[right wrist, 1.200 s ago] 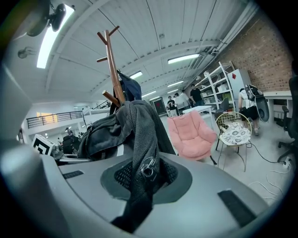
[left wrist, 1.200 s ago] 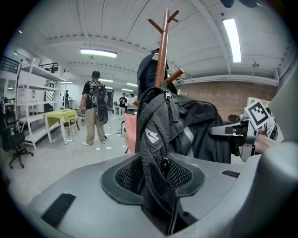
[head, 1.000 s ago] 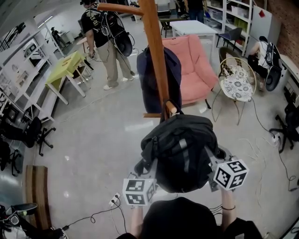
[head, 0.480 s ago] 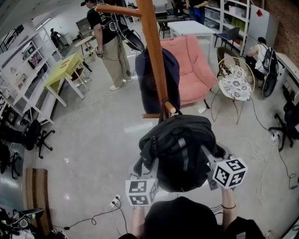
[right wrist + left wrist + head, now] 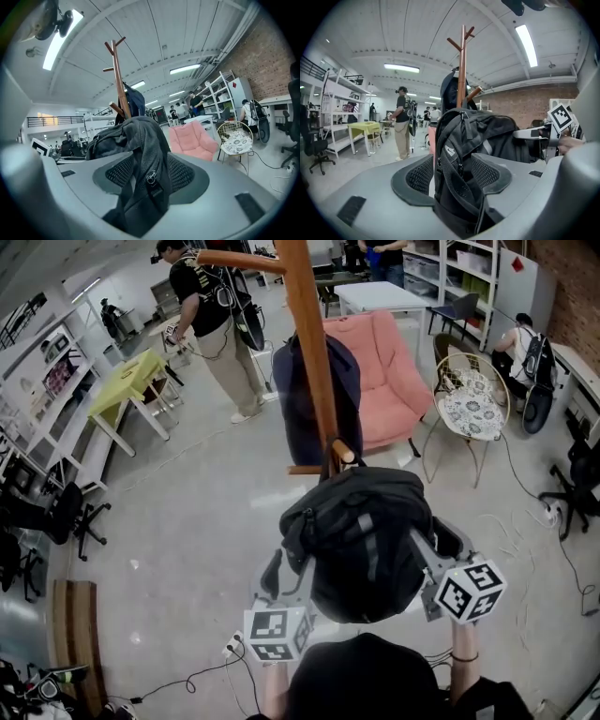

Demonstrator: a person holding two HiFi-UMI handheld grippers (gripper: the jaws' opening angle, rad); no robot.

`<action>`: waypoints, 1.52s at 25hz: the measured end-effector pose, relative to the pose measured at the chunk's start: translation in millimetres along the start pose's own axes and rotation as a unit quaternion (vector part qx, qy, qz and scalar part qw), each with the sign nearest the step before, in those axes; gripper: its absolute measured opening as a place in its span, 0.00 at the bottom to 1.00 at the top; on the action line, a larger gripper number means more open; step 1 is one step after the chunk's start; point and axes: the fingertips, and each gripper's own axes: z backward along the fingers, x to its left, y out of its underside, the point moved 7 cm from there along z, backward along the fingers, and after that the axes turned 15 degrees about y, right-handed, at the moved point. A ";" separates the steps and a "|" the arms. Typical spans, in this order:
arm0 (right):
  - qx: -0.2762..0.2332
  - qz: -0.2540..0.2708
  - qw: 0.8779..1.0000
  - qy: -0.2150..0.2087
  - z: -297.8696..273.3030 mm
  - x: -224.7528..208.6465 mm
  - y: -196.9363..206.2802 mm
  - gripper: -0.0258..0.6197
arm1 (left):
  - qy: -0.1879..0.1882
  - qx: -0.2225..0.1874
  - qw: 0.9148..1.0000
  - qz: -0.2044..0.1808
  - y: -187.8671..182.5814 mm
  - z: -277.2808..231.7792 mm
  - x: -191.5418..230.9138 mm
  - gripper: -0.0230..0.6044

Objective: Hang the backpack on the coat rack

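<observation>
Our left hand-held gripper [image 5: 286,570] and right hand-held gripper [image 5: 437,546] are opening, each around the backpack [image 5: 361,540] hooked on the coat rack [image 5: 309,352].

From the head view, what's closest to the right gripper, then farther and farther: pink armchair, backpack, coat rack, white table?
1. backpack, between the right gripper's opening jaws.
2. coat rack, just behind it.
3. pink armchair, beyond the rack, rightward.
4. white table, behind the armchair, at the top.
</observation>
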 end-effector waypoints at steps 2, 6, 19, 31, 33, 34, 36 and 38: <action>-0.010 -0.004 1.000 -0.001 8.2 -1.9 -3.8 0.33 | -0.002 -0.005 1.000 -0.003 -2.8 6.4 -1.9 0.43; -0.030 -0.025 0.999 0.009 23.7 -7.5 -9.9 0.33 | -0.008 -0.019 1.000 -0.010 -10.5 19.1 -6.9 0.42; -0.060 -0.009 0.997 0.054 54.2 -17.0 -8.7 0.08 | -0.055 -0.025 0.997 -0.043 -10.9 49.0 -11.5 0.14; -0.064 0.003 0.997 0.047 55.7 -11.9 -10.1 0.06 | -0.073 -0.034 0.996 -0.043 -9.9 63.1 -2.5 0.07; -0.064 0.002 0.997 0.045 55.6 -10.3 -11.4 0.06 | -0.074 -0.036 0.996 -0.044 -12.2 64.6 -1.8 0.07; -0.064 0.002 0.997 0.044 55.6 -9.7 -11.5 0.06 | -0.076 -0.036 0.995 -0.044 -12.6 65.3 -1.4 0.07; -0.064 0.002 0.997 0.042 55.3 -8.9 -10.3 0.06 | -0.077 -0.035 0.995 -0.043 -11.1 66.1 -0.4 0.07; -0.064 0.002 0.997 0.041 53.8 -10.2 -7.2 0.06 | -0.076 -0.035 0.996 -0.044 -8.0 64.7 -0.1 0.07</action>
